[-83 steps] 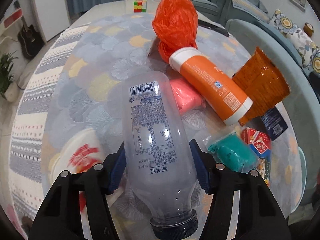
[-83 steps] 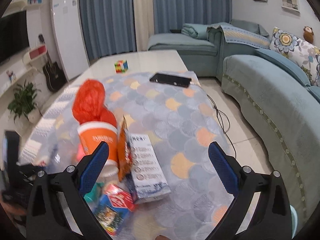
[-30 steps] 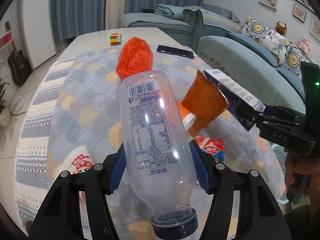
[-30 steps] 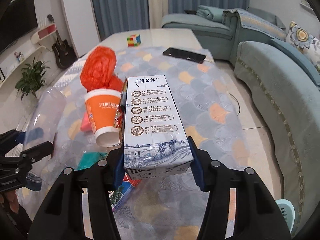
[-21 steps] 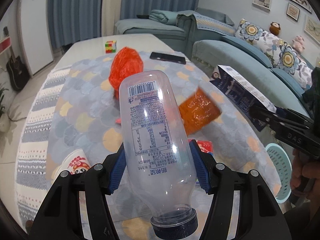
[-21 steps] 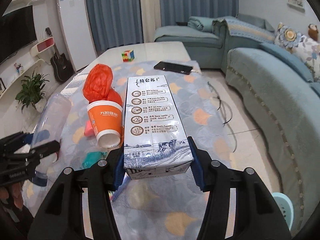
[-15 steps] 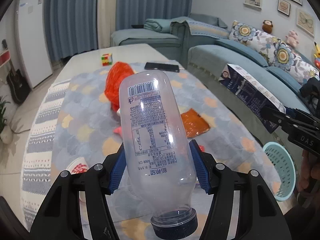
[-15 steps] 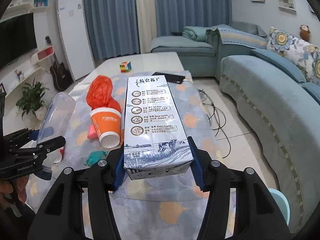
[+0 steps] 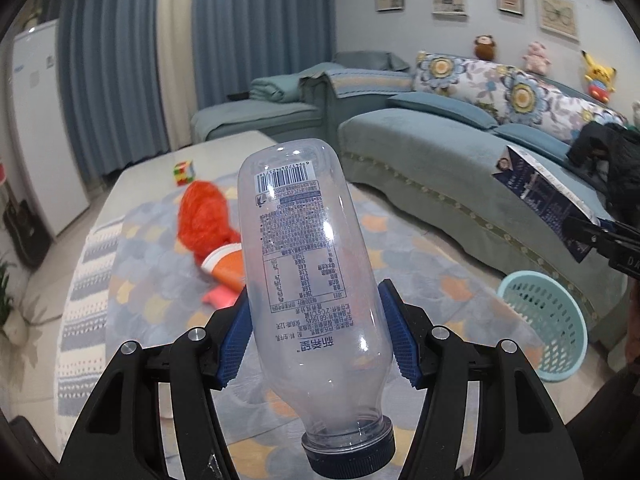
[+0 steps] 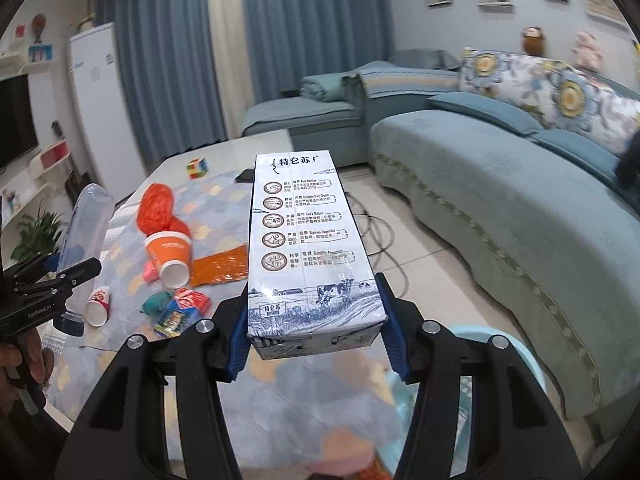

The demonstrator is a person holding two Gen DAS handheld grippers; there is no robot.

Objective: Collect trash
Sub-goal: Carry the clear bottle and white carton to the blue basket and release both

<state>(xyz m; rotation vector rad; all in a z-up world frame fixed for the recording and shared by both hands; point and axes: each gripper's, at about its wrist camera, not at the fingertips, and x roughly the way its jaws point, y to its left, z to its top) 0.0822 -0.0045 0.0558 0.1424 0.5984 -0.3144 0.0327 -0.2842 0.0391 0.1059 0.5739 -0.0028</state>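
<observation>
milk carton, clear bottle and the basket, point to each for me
milk carton (image 10: pixel 304 240), right wrist view, printed top panel
clear plastic bottle (image 9: pixel 308 264), left wrist view, label
light blue basket (image 9: pixel 556 320), left wrist view, mesh wall

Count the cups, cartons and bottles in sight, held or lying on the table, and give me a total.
Cups: 2, orange cup and small white cup
Cartons: 2, milk carton in the right gripper and small carton
Bottles: 1, clear bottle in the left gripper
Total: 5

clear glossy plastic bottle (image 9: pixel 312 280), printed card carton (image 10: pixel 308 248) (slightly shiny)
</observation>
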